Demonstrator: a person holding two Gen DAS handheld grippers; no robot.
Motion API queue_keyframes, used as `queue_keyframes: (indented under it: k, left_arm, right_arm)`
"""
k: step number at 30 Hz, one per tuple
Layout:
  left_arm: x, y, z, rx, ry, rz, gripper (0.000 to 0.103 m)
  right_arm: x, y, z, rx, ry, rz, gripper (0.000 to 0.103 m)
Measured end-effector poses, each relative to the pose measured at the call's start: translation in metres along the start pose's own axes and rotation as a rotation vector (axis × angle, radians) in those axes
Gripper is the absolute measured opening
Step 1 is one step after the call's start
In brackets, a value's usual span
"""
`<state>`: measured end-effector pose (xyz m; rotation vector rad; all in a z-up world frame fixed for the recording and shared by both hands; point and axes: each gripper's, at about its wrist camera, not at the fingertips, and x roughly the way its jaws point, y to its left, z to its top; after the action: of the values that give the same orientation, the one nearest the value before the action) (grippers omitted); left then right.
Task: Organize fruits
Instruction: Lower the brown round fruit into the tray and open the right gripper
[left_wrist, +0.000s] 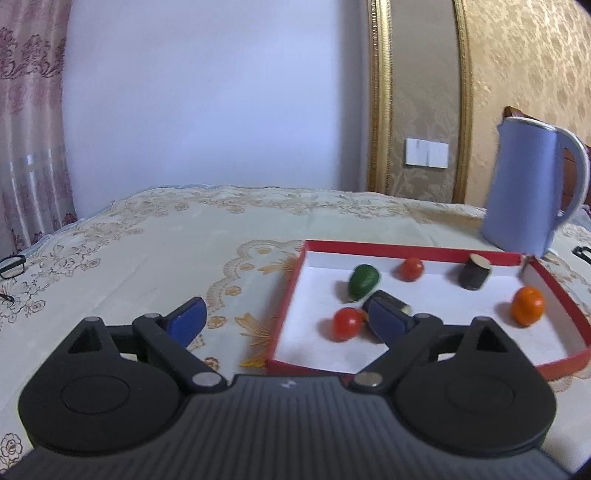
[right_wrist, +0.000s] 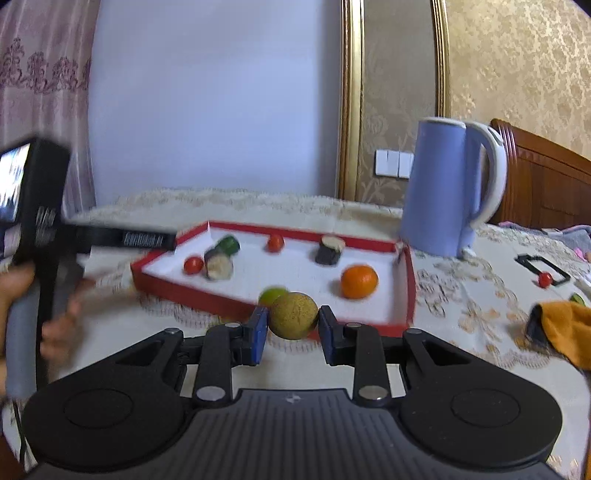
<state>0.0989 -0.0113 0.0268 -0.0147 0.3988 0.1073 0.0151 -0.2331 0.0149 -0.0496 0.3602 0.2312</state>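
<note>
Red card walls frame the shallow white-floored tray (right_wrist: 409, 291) that sits on the bench toward its far right corner, and the fruits lie scattered inside it. Counted there: two red tomatoes, one near the tray's left edge (right_wrist: 193, 265) and one by its far wall (right_wrist: 275, 243); one orange (right_wrist: 359, 281) toward the right wall; one green avocado (left_wrist: 364, 281); and two dark eggplant pieces, one standing by the far wall (right_wrist: 330, 250) and one lying beside the left tomato (right_wrist: 218, 264). A green fruit (right_wrist: 271, 294) shows blurred at the tray's near wall. The right claw (right_wrist: 293, 325) grips one round yellow-brown fruit (right_wrist: 293, 315) between its blue pads, held at the tray's near edge. The left claw (left_wrist: 286, 319) is spread wide and holds nothing, its right pad over the tray's near left part. One blue kettle (right_wrist: 441, 188) stands just behind the tray's far right corner. Further right on the bench cloth (left_wrist: 147, 240) lie one small red ball (right_wrist: 545, 279) on a black frame and one orange cloth (right_wrist: 567, 328). A pair of glasses (left_wrist: 13, 265) rests at the left edge.
</note>
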Motion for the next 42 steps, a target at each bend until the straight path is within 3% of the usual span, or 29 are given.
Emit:
queue_keyframes:
  k: [8, 14, 35, 42]
  left_arm:
    - [-0.002, -0.003, -0.003, 0.047, -0.035, 0.043, 0.094]
    - [0.002, -0.008, -0.007, 0.075, -0.007, 0.026, 0.094]
    - [0.004, -0.01, -0.009, 0.086, 0.007, 0.024, 0.1]
    - [0.002, -0.009, -0.009, 0.078, 0.003, 0.015, 0.103]
  right_arm:
    - [0.043, -0.009, 0.032, 0.046, -0.065, -0.001, 0.029]
    - [0.064, -0.016, 0.04, 0.06, -0.075, -0.012, 0.029]
    - [0.114, -0.026, 0.055, 0.04, 0.004, -0.065, 0.029]
    - [0.148, -0.027, 0.063, 0.045, 0.076, -0.091, 0.029]
